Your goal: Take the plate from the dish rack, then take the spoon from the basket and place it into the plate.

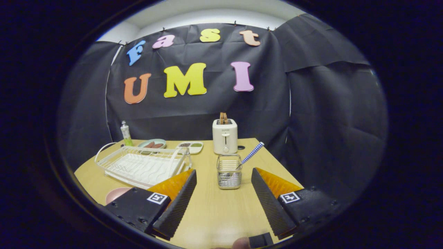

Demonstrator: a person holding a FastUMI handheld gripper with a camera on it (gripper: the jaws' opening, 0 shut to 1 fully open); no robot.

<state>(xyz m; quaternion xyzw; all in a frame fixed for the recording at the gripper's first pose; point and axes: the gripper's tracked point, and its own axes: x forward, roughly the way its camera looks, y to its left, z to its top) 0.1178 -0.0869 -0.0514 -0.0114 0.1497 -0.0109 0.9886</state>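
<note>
1. My fingers (224,188) are spread wide and hold nothing; they hang above the bare worktop (214,211).
2. The basket (229,171), a small wire holder, stands just ahead, between the fingertips.
3. The spoon (250,155) leans in it, its checked handle sticking up and out to the right, toward the toaster (225,136) beyond.
4. I judge the spoon light, stiff and thin, so likely to slip or pivot. I would pinch the free handle just above the rim and lift straight up.
5. The basket looks light too and may drag along if the spoon snags.
6. The pink plate (117,194) lies on the worktop beside my left finger, in front of the dish rack (143,165), which looks empty.
</note>
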